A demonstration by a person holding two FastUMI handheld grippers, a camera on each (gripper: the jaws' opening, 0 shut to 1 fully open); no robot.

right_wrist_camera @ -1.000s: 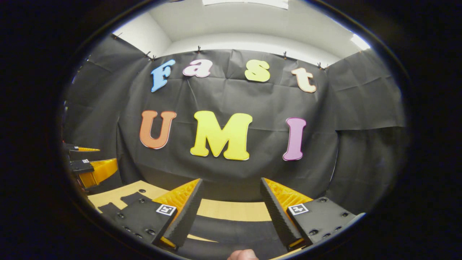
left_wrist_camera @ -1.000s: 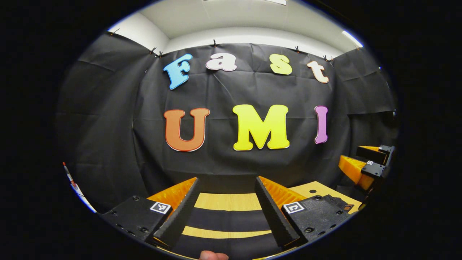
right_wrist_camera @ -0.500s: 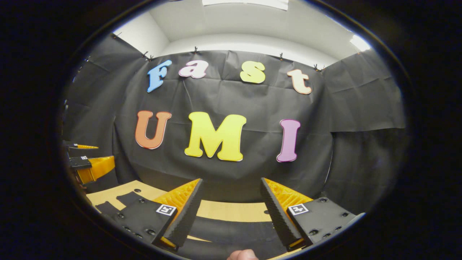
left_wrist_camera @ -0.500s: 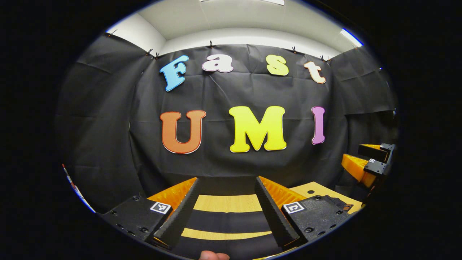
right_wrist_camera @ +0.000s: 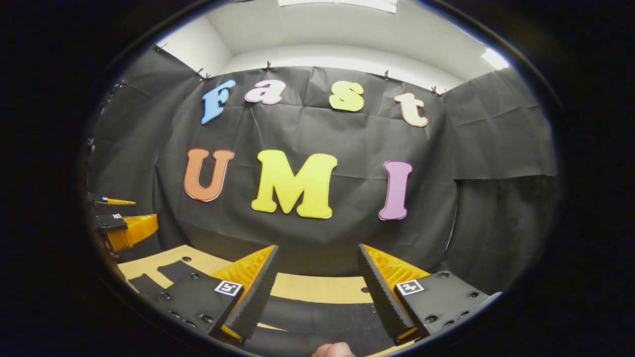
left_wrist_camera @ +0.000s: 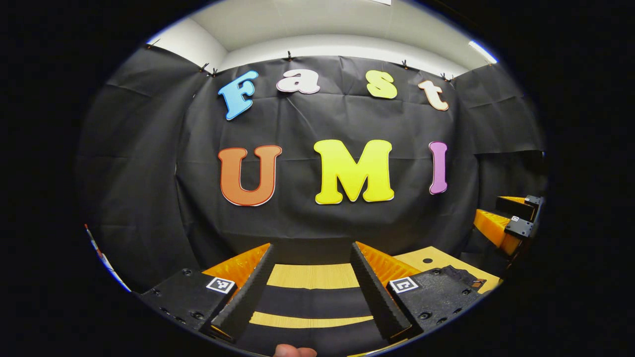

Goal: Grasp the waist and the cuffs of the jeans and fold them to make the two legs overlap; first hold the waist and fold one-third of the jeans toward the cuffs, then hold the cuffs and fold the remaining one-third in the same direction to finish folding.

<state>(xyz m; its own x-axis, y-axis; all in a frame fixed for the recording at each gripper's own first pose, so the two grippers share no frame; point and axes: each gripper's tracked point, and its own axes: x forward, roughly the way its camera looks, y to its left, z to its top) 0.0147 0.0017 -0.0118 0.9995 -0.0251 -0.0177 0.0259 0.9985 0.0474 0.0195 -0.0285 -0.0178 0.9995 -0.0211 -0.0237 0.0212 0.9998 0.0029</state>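
My left gripper (left_wrist_camera: 311, 248) is open and level, pointing at the booth wall, with nothing between its fingers. Below it, dark cloth (left_wrist_camera: 310, 302) lies in bands across the pale wooden table (left_wrist_camera: 312, 276); I cannot tell whether it is the jeans. My right gripper (right_wrist_camera: 318, 249) is also open and holds nothing, above the same kind of dark cloth (right_wrist_camera: 317, 317) on the table (right_wrist_camera: 322, 288). The right gripper (left_wrist_camera: 511, 223) shows at the far right of the left gripper view. At the left rim of the right gripper view is the left gripper (right_wrist_camera: 121, 229).
The black booth wall (left_wrist_camera: 317, 218) stands close behind the table's far edge. A thumb (left_wrist_camera: 295, 351) shows at the bottom of the left gripper view, and another thumb (right_wrist_camera: 333, 350) at the bottom of the right gripper view. The table has small round holes (left_wrist_camera: 427, 260).
Both views have drifted slightly; the wall has slid a little left in the right gripper view. In the left gripper view the right gripper sits a bit lower. Both stay open.
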